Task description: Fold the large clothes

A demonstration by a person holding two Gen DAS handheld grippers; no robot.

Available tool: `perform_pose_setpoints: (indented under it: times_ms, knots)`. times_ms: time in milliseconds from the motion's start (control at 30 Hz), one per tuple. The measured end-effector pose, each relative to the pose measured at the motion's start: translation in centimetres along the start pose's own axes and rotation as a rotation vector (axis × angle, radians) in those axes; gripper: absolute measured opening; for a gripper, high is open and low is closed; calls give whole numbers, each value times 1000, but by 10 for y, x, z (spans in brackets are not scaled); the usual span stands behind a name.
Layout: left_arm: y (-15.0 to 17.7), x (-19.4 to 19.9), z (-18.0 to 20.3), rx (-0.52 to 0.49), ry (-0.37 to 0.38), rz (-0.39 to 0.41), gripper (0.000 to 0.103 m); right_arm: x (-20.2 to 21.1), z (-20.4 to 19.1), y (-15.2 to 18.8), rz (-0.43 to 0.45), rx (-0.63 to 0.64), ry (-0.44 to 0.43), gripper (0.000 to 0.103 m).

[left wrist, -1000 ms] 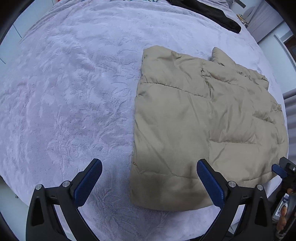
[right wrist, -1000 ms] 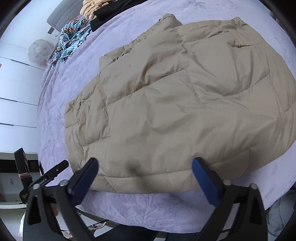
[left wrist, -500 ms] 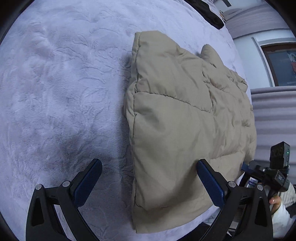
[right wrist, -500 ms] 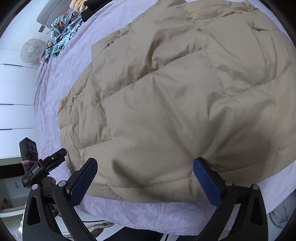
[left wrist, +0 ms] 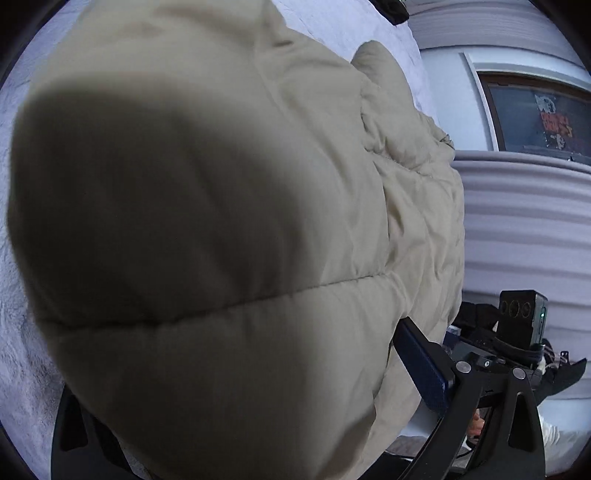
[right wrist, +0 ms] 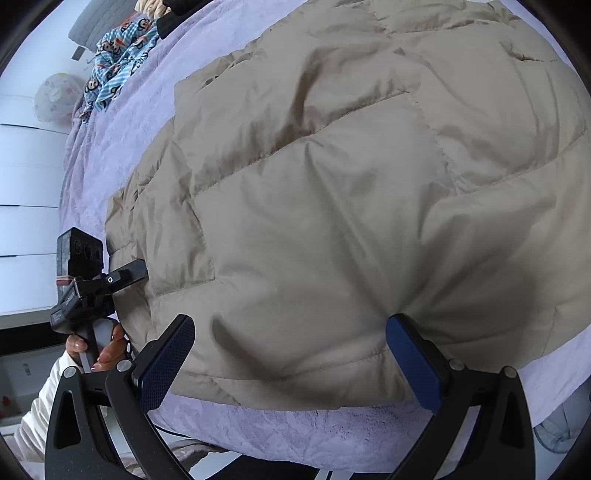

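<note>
A large beige quilted puffer jacket point(right wrist: 351, 192) lies folded on a lilac bedspread point(right wrist: 280, 432). My right gripper point(right wrist: 291, 362) is open, its blue pads on either side of the jacket's near edge, the right pad point(right wrist: 413, 365) pressing into the fabric. In the left wrist view the jacket point(left wrist: 207, 236) fills the frame, very close to the lens. My left gripper point(left wrist: 236, 398) is open around the jacket's corner; its right pad point(left wrist: 421, 369) shows and its left finger is mostly hidden under the fabric. The left gripper also shows in the right wrist view point(right wrist: 125, 275), at the jacket's left edge.
A blue patterned garment point(right wrist: 118, 59) and dark clothes point(right wrist: 177, 14) lie at the far end of the bed. White drawers point(right wrist: 26, 184) stand to the left. A grey ribbed curtain point(left wrist: 524, 221) and a window point(left wrist: 539, 118) are on the right in the left wrist view.
Both grippers moved forward onto the jacket. The left one pushed in over its corner, so the fabric now covers most of its view. The right one closed in on the near edge.
</note>
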State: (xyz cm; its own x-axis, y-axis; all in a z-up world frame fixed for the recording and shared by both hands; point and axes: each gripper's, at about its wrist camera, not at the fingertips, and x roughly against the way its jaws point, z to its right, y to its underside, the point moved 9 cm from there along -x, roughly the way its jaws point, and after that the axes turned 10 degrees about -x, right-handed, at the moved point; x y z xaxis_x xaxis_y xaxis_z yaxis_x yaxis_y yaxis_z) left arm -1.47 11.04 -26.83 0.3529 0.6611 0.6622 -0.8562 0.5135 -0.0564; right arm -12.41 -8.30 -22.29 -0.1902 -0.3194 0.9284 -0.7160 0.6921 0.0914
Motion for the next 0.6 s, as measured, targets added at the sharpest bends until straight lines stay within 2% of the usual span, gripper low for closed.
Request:
perform_pose_setpoints:
  times_ms: [67,100,133,200,300,400,433,467,500,533,600]
  knots:
    - [1,-2,9,-47,-5,-15,72,-1,-1,0,1,-1,4,103]
    - [2,-1,13,-51,22,-22,48,-2,-1,0,1,-1,6,103]
    - [1,2,18,-44,48,-14,39,-2,-2,0,0,0,7,103]
    - [3,9,26,-59,52,2,32,-1,-5,0,-10,7,4,103]
    - [1,21,45,-73,73,30,27,12,-9,0,-20,20,-31,103]
    - [0,32,67,-79,92,57,27,34,-1,-15,63,37,-21,102]
    - [0,34,75,-84,93,66,27,41,4,-23,101,34,-24,98]
    - [-1,38,86,-90,90,76,27,45,8,-30,124,27,-28,74]
    - [-1,40,95,-95,86,84,27,46,12,-36,132,19,-23,26]
    - [-2,41,105,-98,81,94,27,43,17,-42,130,11,-17,14]
    - [-4,43,125,-96,59,110,27,34,18,-54,128,28,-56,11]
